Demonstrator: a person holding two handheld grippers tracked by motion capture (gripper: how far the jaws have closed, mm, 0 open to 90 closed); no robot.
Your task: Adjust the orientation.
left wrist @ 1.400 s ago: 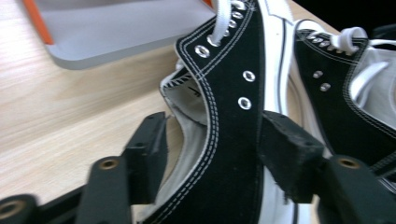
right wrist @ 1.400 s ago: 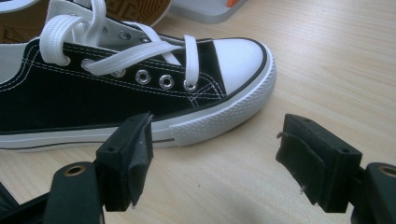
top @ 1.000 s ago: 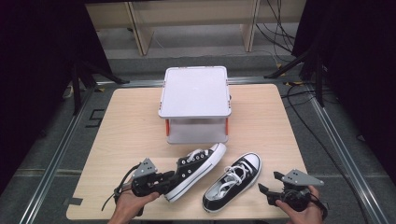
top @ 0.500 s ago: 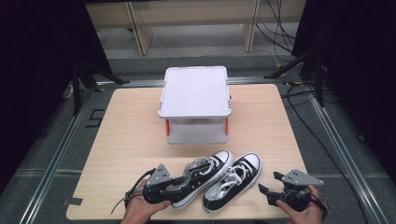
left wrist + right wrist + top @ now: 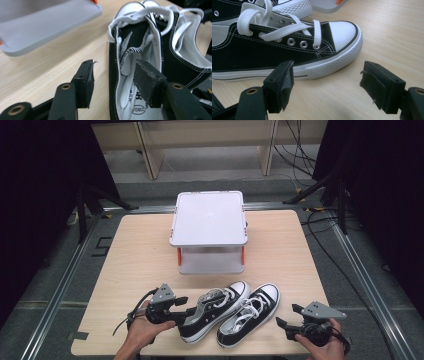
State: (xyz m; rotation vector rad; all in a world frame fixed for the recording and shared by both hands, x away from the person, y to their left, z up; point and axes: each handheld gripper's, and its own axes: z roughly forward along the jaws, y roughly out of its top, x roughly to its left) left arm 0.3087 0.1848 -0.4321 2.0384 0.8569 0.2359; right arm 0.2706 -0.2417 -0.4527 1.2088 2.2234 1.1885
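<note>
Two black canvas sneakers with white laces and toe caps lie side by side near the table's front edge, toes pointing to the far right. At the heel of the left sneaker (image 5: 215, 307) my left gripper (image 5: 187, 312) is open. In the left gripper view (image 5: 115, 75) one jaw is inside the left sneaker (image 5: 130, 45) and the other is outside its side wall, with a gap to the wall. My right gripper (image 5: 282, 322) stands open on the table just right of the right sneaker (image 5: 247, 315). Seen from that gripper (image 5: 328, 72), the right sneaker (image 5: 274, 50) lies a little beyond the jaws.
A grey lidded box (image 5: 209, 217) with orange latches stands at the middle back of the wooden table (image 5: 140, 255); its corner (image 5: 327, 6) lies behind the shoes. Bare wood lies left and right of the box. A hand holds each gripper at the front edge.
My left gripper moved right to the left sneaker's heel, and that sneaker shifted nearer the front edge and closer to the right one. The right gripper stayed put.
</note>
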